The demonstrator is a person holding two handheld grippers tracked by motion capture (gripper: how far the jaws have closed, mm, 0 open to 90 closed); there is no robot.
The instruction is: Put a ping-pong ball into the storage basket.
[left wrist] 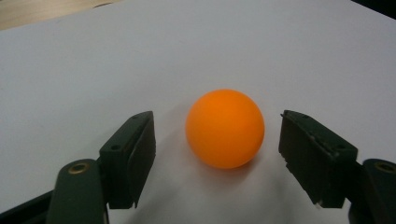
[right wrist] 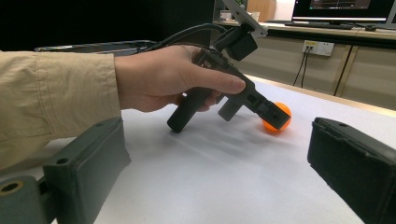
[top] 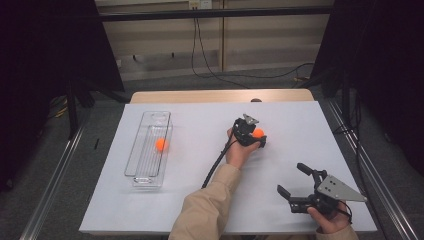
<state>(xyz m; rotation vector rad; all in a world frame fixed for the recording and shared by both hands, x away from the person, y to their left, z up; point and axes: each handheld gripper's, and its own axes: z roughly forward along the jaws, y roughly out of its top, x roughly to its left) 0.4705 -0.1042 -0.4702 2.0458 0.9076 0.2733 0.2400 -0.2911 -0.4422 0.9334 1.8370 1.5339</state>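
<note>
Between the left gripper's parted jaws, the ball could roll toward twelve o'clock if one pad lands first; right gripper open.

A smooth orange ball rests on the white table sheet, right of centre.

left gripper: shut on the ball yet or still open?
Open. The left gripper has its jaws either side of the orange ball, with gaps showing on both sides; the ball sits on the white table.
</note>
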